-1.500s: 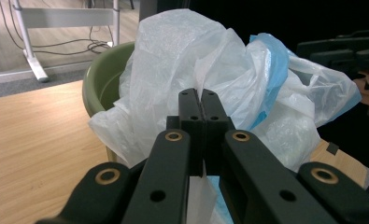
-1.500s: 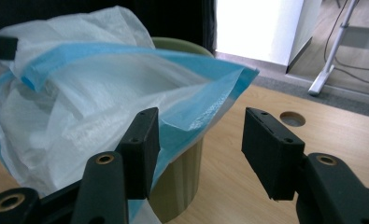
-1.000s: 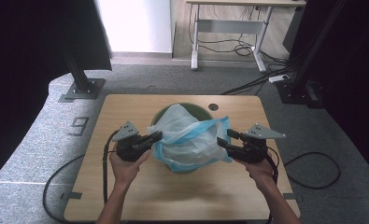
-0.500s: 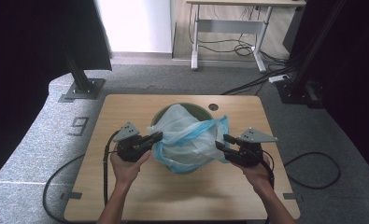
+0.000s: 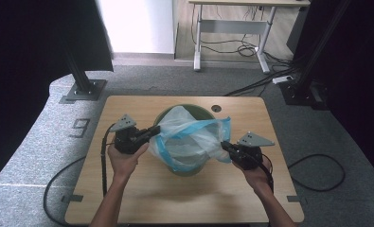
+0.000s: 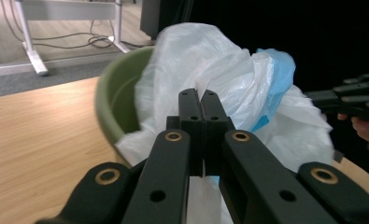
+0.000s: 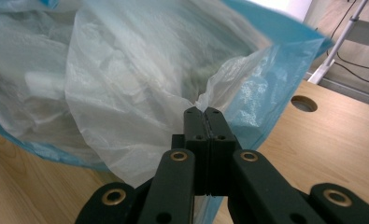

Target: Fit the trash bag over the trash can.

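Both grippers, left and right, have their fingers pinched shut on the plastic bag in the green bin on the table; next I judge both rims need pulling apart evenly.

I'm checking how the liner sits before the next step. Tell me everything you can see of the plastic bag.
The plastic bag is thin, crinkled, translucent white film with a light blue band along its edge. It sits in the green bin on the wooden table, bulging above the rim and spilling over its near side. The left gripper is shut on its left edge, and the right gripper, whose jaws have just been closing, pinches a fold on its right.
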Motion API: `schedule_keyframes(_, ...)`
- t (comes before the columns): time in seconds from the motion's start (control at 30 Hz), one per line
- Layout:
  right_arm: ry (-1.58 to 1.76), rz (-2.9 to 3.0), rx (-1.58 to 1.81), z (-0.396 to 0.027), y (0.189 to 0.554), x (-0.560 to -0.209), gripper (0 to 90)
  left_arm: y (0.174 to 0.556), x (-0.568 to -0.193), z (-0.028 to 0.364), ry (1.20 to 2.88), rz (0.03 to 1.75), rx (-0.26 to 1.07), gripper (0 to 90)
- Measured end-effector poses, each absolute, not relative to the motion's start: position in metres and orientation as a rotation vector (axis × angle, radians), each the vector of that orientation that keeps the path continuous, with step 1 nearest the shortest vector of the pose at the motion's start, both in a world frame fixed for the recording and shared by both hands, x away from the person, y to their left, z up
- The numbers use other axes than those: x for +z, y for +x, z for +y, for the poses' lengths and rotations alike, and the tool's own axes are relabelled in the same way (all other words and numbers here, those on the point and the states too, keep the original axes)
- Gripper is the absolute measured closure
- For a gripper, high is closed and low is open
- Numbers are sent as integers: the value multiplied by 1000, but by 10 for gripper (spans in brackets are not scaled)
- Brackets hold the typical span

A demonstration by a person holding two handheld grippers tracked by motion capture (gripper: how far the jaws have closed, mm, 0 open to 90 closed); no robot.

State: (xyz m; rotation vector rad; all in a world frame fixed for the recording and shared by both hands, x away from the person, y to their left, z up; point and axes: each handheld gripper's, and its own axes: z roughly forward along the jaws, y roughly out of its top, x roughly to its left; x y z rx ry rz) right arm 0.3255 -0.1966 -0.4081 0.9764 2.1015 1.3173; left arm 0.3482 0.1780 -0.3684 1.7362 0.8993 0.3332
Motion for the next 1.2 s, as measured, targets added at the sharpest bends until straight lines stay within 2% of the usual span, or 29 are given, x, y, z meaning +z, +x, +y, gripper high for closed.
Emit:
schedule_keyframes(0.43, 978, 2159, 1344, -192, 330, -427, 870, 357, -378, 188, 1720, 931, 288, 900)
schedule_keyframes(0.47, 973, 2157, 1349, -193, 329, -426, 822, 355, -378, 189, 1715, 913, 277, 900)
schedule_keyframes(0.5, 973, 2157, 1349, -193, 329, -426, 822, 355, -378, 189, 1715, 913, 277, 899)
schedule_keyframes(0.53, 961, 2121, 1368, -198, 325, -419, 707, 354, -377, 189, 1715, 907, 276, 899)
schedule_keyframes(0.73, 973, 2018, 1416, -218, 326, -398, 578, 351, -374, 188, 1715, 896, 274, 899)
schedule_keyframes(1.0, 983, 1958, 1421, -226, 352, -375, 510, 347, -370, 187, 1714, 875, 270, 899)
schedule_keyframes(1.2, 1022, 1971, 1423, -227, 365, -376, 496, 340, -361, 184, 1711, 837, 287, 899)
